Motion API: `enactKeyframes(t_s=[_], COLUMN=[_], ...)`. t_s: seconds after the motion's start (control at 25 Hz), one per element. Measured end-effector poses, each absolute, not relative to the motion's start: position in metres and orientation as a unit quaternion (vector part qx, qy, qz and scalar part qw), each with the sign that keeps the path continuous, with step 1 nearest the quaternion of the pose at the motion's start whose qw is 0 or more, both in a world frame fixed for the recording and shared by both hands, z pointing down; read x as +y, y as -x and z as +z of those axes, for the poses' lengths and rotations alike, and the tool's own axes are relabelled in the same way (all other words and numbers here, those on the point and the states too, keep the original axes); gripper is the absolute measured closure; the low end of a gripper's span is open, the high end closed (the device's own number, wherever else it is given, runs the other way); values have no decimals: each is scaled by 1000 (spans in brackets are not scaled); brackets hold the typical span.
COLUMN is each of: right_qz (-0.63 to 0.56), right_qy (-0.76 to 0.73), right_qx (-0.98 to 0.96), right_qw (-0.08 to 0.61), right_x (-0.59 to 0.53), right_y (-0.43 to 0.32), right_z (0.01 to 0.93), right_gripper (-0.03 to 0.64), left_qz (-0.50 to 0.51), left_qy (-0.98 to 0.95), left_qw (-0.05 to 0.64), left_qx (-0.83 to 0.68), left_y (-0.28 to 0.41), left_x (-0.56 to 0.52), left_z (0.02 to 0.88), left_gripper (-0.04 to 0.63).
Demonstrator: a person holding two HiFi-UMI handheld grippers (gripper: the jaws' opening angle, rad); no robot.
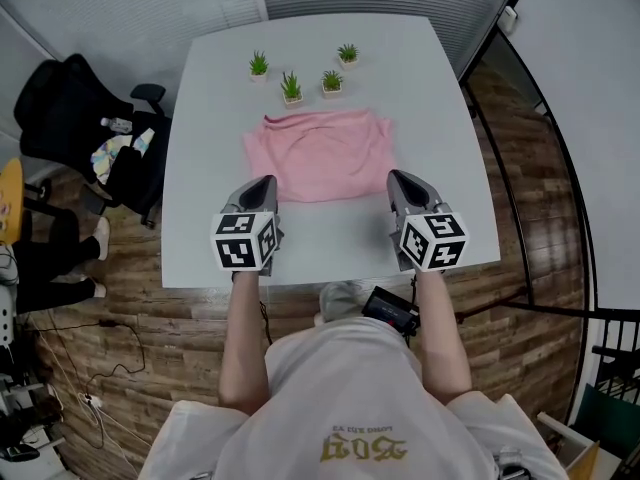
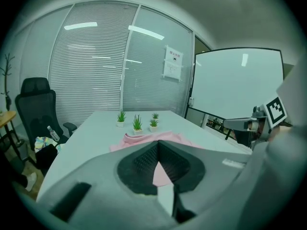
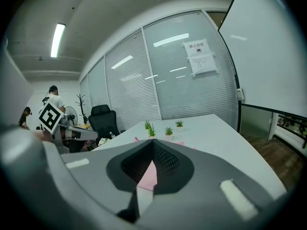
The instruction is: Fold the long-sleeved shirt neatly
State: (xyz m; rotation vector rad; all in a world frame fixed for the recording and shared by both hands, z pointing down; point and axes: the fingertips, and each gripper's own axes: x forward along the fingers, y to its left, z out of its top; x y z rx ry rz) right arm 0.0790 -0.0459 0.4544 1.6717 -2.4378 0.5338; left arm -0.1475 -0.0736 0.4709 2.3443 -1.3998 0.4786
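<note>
Two tools pressed together, empty | left tool (image 1: 265, 182), right tool (image 1: 397, 177) | pink shirt (image 1: 322, 155) just ahead, between them

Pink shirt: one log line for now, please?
pink shirt: folded, flat on table | left hand-held gripper: shut, empty | right hand-held gripper: shut, empty

Bright, even light from ceiling strips (image 3: 56, 40); soft shadows, fisheye distortion, dark corners.

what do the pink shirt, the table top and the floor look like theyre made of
Pink shirt: soft knit cloth, probably cotton, matte; it lies with gentle creases.
Table top: smooth pale laminate or painted board; even surface, no grain.
Floor: wood planks or wood-look laminate; brown grain and plank seams show.
</note>
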Motion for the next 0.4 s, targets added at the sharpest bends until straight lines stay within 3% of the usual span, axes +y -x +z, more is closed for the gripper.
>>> enactKeyframes(t_s=[0.4], right_qz=[175], right_qy=[-550], right_qx=[-814], right_qw=[69], right_x=[-34], right_y=[-89], right_z=[451], right_gripper=[604], left_qz=[168], left_qy=[-834], left_qw=[184], left_qx=[-492], left_y=[138], left_x=[-63], left_z=[466], left_gripper=[588])
